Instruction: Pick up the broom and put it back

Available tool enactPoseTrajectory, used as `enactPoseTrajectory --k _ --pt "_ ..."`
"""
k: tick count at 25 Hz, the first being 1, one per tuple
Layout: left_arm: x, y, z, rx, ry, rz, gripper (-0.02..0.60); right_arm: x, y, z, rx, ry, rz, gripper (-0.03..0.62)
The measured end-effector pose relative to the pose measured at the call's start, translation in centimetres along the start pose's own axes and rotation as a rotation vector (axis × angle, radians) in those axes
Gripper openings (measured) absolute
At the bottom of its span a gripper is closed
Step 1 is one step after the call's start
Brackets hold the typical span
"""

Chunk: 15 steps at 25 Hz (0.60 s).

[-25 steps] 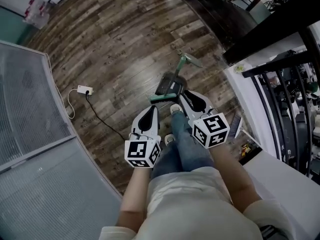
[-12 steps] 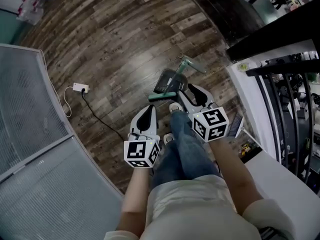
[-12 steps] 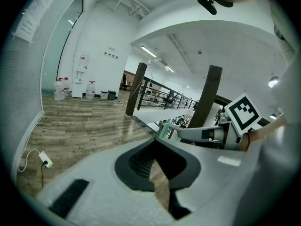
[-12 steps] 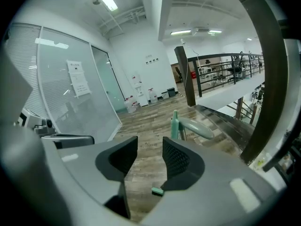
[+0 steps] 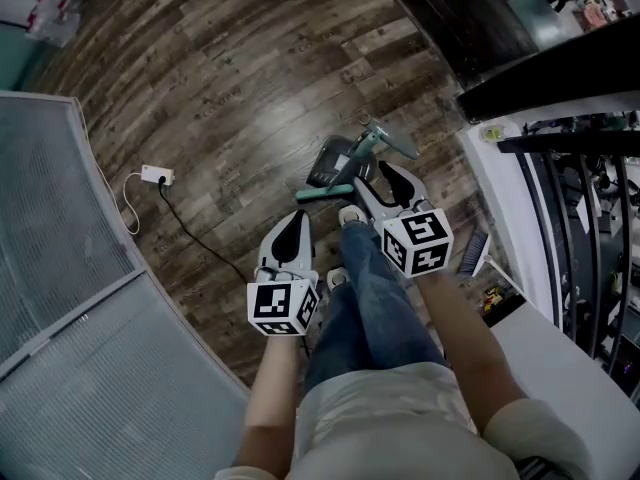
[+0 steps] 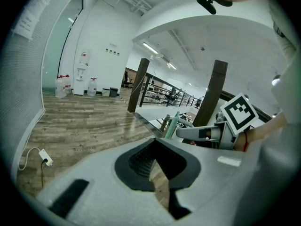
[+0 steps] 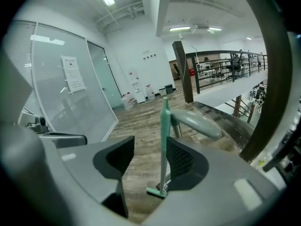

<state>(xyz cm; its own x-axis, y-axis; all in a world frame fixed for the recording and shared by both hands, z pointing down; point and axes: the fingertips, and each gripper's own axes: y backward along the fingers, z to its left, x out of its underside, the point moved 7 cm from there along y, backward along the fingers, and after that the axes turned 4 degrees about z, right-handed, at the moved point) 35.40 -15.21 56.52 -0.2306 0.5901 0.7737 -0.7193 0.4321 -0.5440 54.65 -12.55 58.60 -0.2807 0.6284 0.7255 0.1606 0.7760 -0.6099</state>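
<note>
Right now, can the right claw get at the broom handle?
Probably yes. The right claw has just been opening; the upright broom handle stands ahead, in line with its empty gap.

So the head cam is looking steeply down from up on the person's head, taking in the left gripper (image 5: 296, 218), the right gripper (image 5: 388, 173) and the wood floor (image 5: 230, 88) well below. The left gripper view is sitting right behind its own jaws, facing out low across the floor and catching the right gripper off to its right. The right gripper view is riding just as close, facing the broom (image 7: 164, 140) and glass partition (image 7: 70, 88). All three are sharing that floor and broom.
</note>
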Motion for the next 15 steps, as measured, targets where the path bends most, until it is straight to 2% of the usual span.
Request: enactPoseTrajectory --k 15 --pt "0.9 -3.4 2.1 -0.005 0.013 0.041 0.003 0.4 -5.8 -2.5 0.036 -0.018 0.027 0.222"
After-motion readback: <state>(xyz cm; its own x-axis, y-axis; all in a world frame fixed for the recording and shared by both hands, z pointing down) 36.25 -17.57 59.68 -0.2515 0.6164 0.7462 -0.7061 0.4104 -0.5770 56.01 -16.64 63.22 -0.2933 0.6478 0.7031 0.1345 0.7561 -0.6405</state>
